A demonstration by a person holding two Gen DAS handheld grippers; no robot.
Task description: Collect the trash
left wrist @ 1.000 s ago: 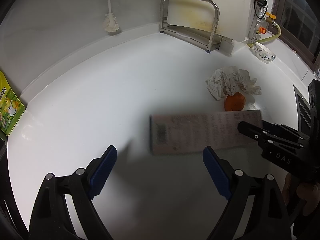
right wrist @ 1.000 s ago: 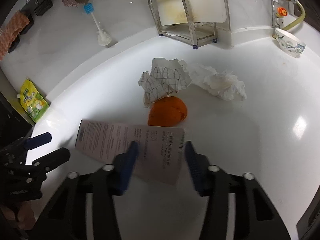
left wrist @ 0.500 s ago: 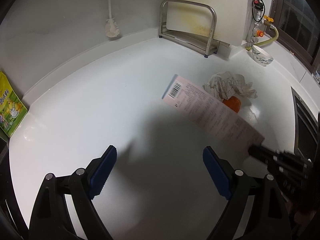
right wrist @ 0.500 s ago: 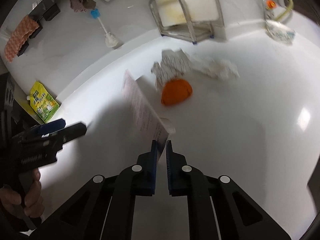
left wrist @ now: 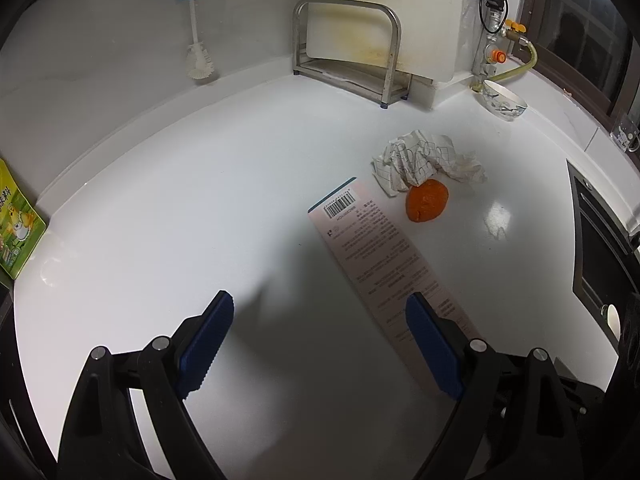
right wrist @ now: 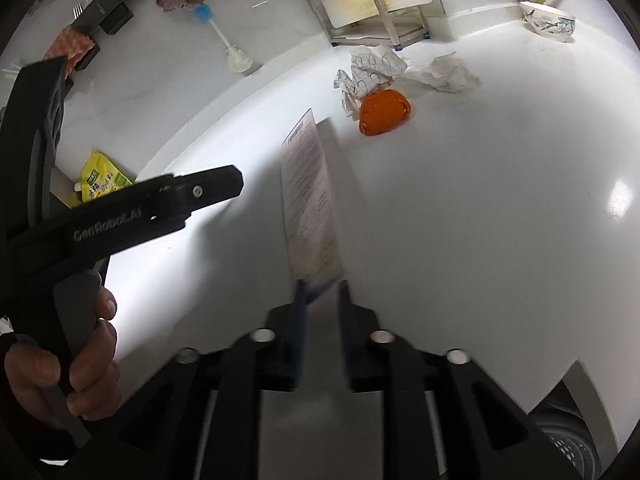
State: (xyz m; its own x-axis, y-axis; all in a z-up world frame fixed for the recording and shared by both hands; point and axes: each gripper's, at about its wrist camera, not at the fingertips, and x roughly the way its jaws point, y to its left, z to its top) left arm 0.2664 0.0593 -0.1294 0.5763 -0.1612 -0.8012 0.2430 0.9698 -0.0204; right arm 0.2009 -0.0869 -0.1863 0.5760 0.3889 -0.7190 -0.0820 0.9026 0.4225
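Note:
My right gripper (right wrist: pixel 320 296) is shut on the near end of a long pink printed paper slip (right wrist: pixel 308 188) and holds it above the white counter (right wrist: pixel 500 208). The slip also shows in the left wrist view (left wrist: pixel 376 248), reaching past my open, empty left gripper (left wrist: pixel 320 328). Behind it lie an orange peel (left wrist: pixel 426 200), a crumpled checked paper (left wrist: pixel 408 160) and a crumpled white tissue (right wrist: pixel 448 74). The peel (right wrist: pixel 384 112) and the checked paper (right wrist: pixel 372 68) also show in the right wrist view.
A metal rack (left wrist: pixel 348 48) with a white board stands at the back wall. A bottle brush (left wrist: pixel 196 52) leans on the wall. A patterned bowl (left wrist: pixel 504 100) sits at the back right, a yellow-green packet (left wrist: pixel 16 220) at the left edge, a dark stove (left wrist: pixel 600 248) at the right.
My right gripper closed on the paper slip, lifted it off the counter and drew back toward the near edge. My left gripper stayed open and moved little.

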